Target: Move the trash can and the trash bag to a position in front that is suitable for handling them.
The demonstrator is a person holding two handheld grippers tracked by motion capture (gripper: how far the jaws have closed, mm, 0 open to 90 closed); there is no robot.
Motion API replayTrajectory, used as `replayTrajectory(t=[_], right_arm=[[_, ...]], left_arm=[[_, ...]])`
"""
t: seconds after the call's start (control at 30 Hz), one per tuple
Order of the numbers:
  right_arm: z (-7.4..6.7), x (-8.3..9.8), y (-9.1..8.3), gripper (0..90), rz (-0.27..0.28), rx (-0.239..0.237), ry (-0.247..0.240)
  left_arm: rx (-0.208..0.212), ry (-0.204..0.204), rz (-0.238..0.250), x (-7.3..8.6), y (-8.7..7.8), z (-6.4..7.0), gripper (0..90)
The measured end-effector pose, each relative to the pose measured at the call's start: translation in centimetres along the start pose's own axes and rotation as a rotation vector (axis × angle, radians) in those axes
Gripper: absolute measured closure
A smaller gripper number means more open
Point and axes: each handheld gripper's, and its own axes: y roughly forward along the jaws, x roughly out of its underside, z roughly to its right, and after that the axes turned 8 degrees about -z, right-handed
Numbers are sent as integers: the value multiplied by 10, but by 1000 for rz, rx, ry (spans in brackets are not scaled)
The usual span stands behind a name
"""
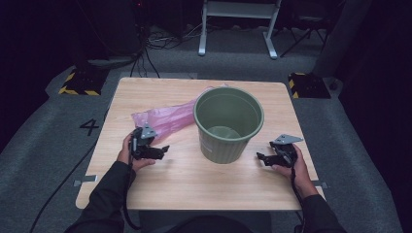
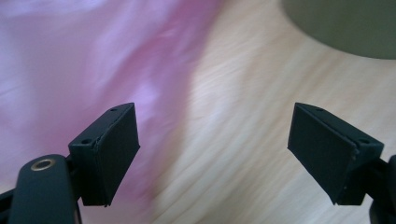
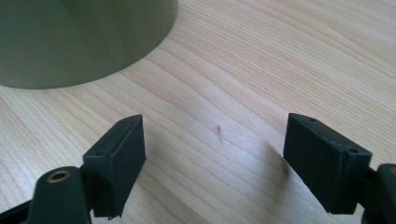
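Observation:
A green plastic bucket point(image 1: 228, 124) stands upright in the middle of the wooden table point(image 1: 194, 187), with nothing inside it. A pink plastic bag point(image 1: 163, 119) lies flat to its left and partly behind it. My left gripper point(image 1: 163, 149) is held at the near edge of the bag, jaws open and pointing toward the bucket. In the left gripper view the blurred bag point(image 2: 93, 56) lies beyond the left jaw and the bucket point(image 2: 345, 23) is at the top right; the gripper point(image 2: 213, 112) holds nothing. My right gripper point(image 1: 261, 158) rests right of the bucket point(image 3: 79, 37), open point(image 3: 215, 120) over bare wood.
Yellow-and-black striped blocks point(image 1: 80, 82) point(image 1: 308, 85) sit on the grey floor by the table's far corners. Cables point(image 1: 145, 53) run across the floor behind, near a white frame point(image 1: 238, 24). A "4" point(image 1: 90, 126) is marked on the floor at left.

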Motion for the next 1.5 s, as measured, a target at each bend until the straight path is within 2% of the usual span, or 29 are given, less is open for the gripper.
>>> replayTrajectory(t=[0.03, 0.07, 0.13, 0.17, 0.2, 0.23, 0.27, 0.3, 0.33, 0.37, 0.47, 0.5, 0.53, 0.67, 0.73, 0.83, 0.9, 1.0, 1.03, 1.1, 1.13, 1.17, 1.3, 1.43, 1.47, 1.5], right_arm=[[1, 1, -1, 215, 0, 1, 3], [1, 1, -1, 215, 0, 1, 3], [3, 2, -1, 219, -1, 6, 12], [3, 2, -1, 219, -1, 5, 11], [3, 1, -1, 218, -2, 6, 11], [2, 1, -1, 218, -3, 7, 11], [2, 1, -1, 218, -3, 7, 12], [3, 1, -1, 218, -3, 6, 12], [3, 1, -1, 218, -3, 6, 12], [3, 1, -1, 218, -3, 5, 13], [3, 1, -1, 219, -4, 4, 14], [3, 1, -1, 220, -4, 4, 14], [3, 1, -1, 221, -3, 6, 14], [3, 2, -1, 223, -4, 4, 15], [3, 2, -1, 223, -4, 4, 16], [3, 2, -1, 223, -4, 6, 18], [3, 2, -1, 222, -5, 6, 18], [3, 2, -1, 223, -5, 7, 19], [3, 2, -1, 226, -4, 7, 23], [3, 2, -1, 236, -3, 8, 26], [3, 2, -1, 236, -3, 8, 26], [3, 2, -1, 239, -2, 9, 24], [3, 2, -1, 239, -2, 10, 24], [3, 2, -1, 239, -3, 8, 26], [3, 2, -1, 239, -3, 8, 26], [3, 2, -1, 240, -2, 8, 27]], left_arm=[[-12, -21, 4, 3, -2, -5, 164], [-12, -21, 4, 3, -2, -5, 164], [-28, -118, 27, 12, -6, -25, 168], [-42, -141, 32, 14, -5, -29, 172], [-52, -154, 29, 15, -4, -33, 177], [-45, -169, 31, 15, -3, -36, 183], [-45, -169, 31, 15, -3, -36, 197], [-19, -184, 30, 15, 1, -41, 217], [-19, -184, 30, 15, 1, -41, 255], [-16, -179, 3, 14, 5, -43, 320], [-5, -168, -3, 14, 9, -43, 498], [17, -154, -8, 15, 9, -44, 498], [26, -127, -18, 15, 9, -45, 625], [33, -79, -44, 17, 7, -43, 749], [40, -74, -47, 17, 8, -43, 800], [76, -65, -57, 20, 7, -40, 866], [94, -63, -59, 20, 6, -36, 884], [101, -50, -67, 18, 6, -29, 893], [124, -32, -78, 14, 5, -20, 893], [140, -8, -80, 10, 5, -8, 892], [140, -8, -80, 10, 5, -8, 891], [156, 32, -89, 6, 5, 5, 889], [189, 82, -93, 2, 6, 28, 887], [217, 111, -103, 0, 9, 48, 861], [217, 111, -103, 0, 9, 48, 854], [216, 128, -104, 0, 10, 54, 854]])
